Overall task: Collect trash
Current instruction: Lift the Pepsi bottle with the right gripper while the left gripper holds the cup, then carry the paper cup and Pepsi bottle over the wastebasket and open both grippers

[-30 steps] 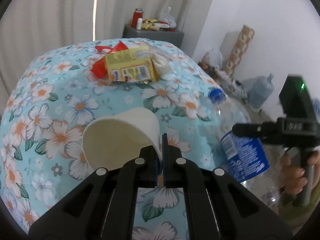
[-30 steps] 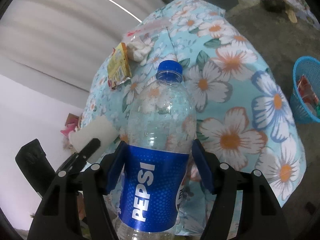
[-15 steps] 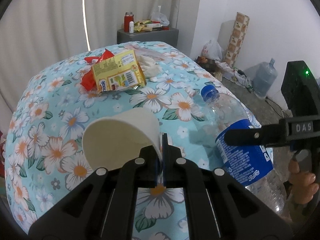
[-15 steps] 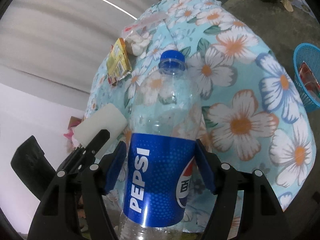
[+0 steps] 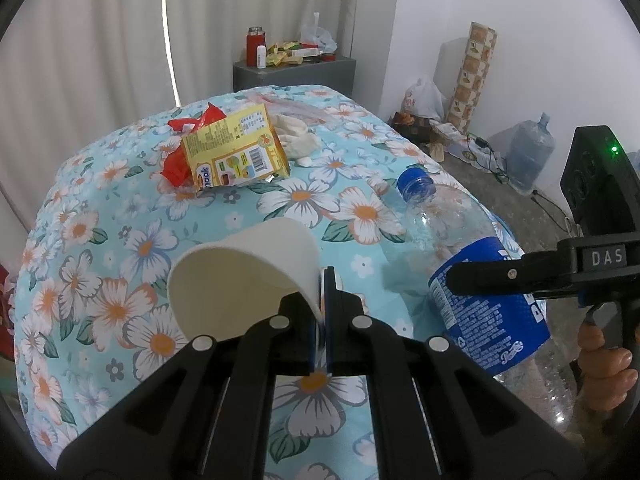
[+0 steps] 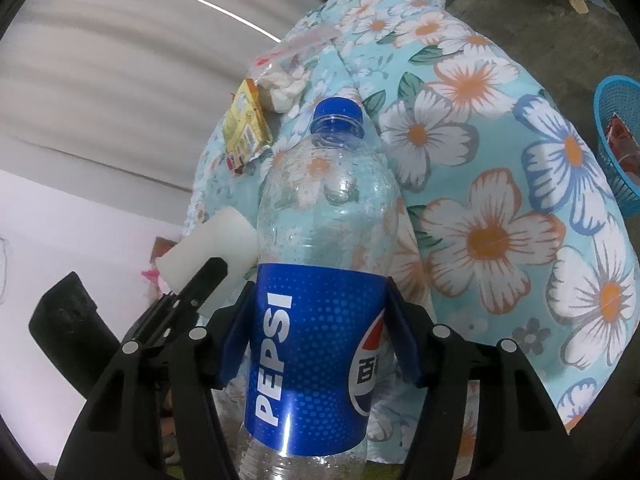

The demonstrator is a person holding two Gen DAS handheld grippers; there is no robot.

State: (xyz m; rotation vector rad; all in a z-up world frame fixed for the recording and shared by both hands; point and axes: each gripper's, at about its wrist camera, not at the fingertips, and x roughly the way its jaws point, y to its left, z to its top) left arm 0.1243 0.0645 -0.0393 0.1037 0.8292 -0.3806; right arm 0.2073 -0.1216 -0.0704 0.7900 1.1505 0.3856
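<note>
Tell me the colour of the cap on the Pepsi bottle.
Blue; the cap of the Pepsi bottle shows best in the right wrist view.

We see a white paper cup (image 5: 240, 276), a blue-labelled clear bottle (image 6: 320, 280) (blue cap too), a yellow packet (image 5: 236, 152), and a turquoise white-flowered cloth (image 5: 120, 240).

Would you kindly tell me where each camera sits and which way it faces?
Left wrist: on the left gripper, looking down over the floral table; its jaws pinch the paper cup; a hand shows.
Right wrist: on the right gripper, facing the table and blue basket; jaws closing on the Pepsi bottle.
Shared: cup, bottle, yellow packet.
</note>
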